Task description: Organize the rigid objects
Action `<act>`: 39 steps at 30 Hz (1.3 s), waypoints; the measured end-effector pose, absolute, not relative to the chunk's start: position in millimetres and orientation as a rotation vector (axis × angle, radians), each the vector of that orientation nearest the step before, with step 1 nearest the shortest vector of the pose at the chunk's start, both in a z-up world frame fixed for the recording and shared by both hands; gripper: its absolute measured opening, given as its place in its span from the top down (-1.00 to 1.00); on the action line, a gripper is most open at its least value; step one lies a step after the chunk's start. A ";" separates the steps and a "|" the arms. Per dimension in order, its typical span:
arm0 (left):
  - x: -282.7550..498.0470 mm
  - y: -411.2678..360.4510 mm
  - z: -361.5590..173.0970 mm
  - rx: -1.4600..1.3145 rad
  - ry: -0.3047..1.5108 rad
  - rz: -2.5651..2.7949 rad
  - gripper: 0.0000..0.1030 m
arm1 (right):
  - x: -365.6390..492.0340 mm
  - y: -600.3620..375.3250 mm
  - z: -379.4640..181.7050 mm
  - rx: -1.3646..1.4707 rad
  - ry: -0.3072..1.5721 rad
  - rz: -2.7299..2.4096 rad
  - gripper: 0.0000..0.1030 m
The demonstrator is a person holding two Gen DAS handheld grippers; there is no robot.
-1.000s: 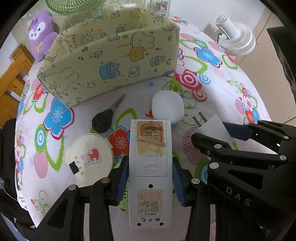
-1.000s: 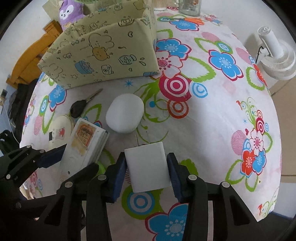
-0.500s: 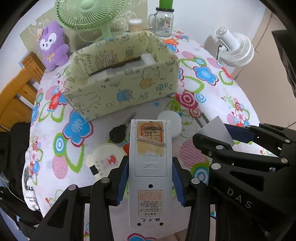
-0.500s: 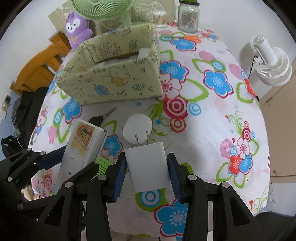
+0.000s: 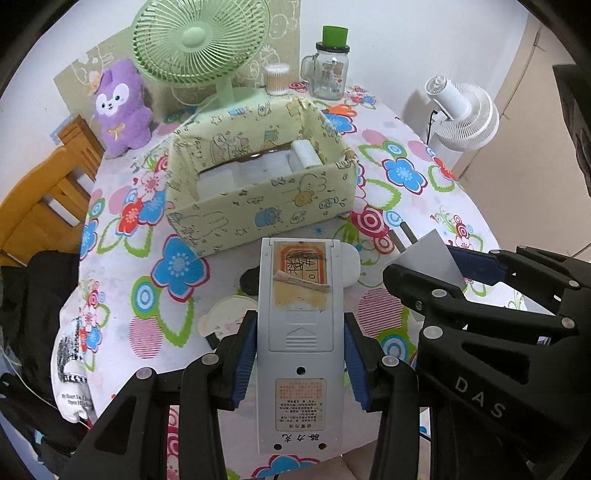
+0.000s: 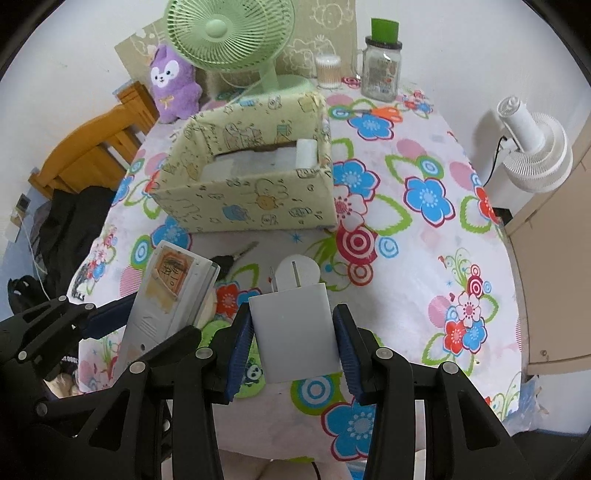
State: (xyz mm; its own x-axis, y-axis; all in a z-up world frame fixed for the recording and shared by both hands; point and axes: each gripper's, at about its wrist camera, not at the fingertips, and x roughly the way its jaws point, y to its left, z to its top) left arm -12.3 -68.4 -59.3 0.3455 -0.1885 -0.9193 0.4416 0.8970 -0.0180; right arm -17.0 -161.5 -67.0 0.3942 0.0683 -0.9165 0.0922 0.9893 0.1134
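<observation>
the left gripper [image 5: 300,363] pinches a grey remote control [image 5: 300,332] by its long sides, back face up, lifted clear above the near edge of the counter [image 6: 424,258]. just beside it, the right gripper [image 6: 293,345] clamps a white plug adapter [image 6: 295,332], prongs pointing away, also off the cloth. below them on the flowered cloth lie a round cream tin [image 5: 221,321], a black key [image 6: 231,258] and a white oval case [image 6: 299,271]. farther in, mid-counter, stands an open yellow-green box [image 6: 255,199] with white things inside. at the far edge stand a green fan [image 6: 229,33], a purple plush toy [image 6: 171,86] and a glass jar [image 6: 381,72].
</observation>
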 end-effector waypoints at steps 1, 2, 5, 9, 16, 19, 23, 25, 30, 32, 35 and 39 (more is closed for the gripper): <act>-12.0 -67.0 -57.3 0.252 1.145 -0.413 0.13 | -17.1 -159.5 -64.2 0.154 1.162 -0.015 0.09; -11.7 -65.8 -55.4 0.253 1.141 -0.412 0.13 | -17.1 -157.4 -61.4 0.154 1.157 -0.015 0.09; -10.1 -61.3 -48.8 0.254 1.127 -0.410 0.13 | -15.9 -152.0 -53.9 0.150 1.141 -0.018 0.09; -6.7 -54.8 -41.9 0.258 1.113 -0.411 0.13 | -12.7 -144.4 -45.7 0.150 1.124 -0.029 0.09; 2.0 -41.3 -36.2 0.254 1.096 -0.432 0.13 | -5.5 -131.6 -37.2 0.142 1.108 -0.051 0.09; 5.6 -35.0 -35.6 0.252 1.091 -0.444 0.13 | -2.4 -124.6 -35.6 0.138 1.105 -0.065 0.09; 10.7 -27.5 -35.6 0.248 1.090 -0.456 0.13 | 2.2 -115.6 -34.0 0.128 1.099 -0.077 0.09; 13.3 -24.0 -35.9 0.246 1.091 -0.454 0.13 | 4.8 -110.6 -33.2 0.120 1.099 -0.076 0.09; 19.1 -19.3 -32.3 0.243 1.089 -0.456 0.13 | 12.2 -104.3 -28.3 0.114 1.098 -0.076 0.09; 23.0 -18.2 -31.2 0.237 1.087 -0.453 0.13 | 15.4 -103.0 -26.6 0.111 1.095 -0.077 0.09; 28.3 -17.8 -31.3 0.228 1.089 -0.447 0.13 | 22.5 -101.6 -25.2 0.100 1.094 -0.073 0.09; 35.5 -20.9 -31.9 0.221 1.089 -0.439 0.13 | 31.7 -103.8 -25.0 0.092 1.094 -0.061 0.09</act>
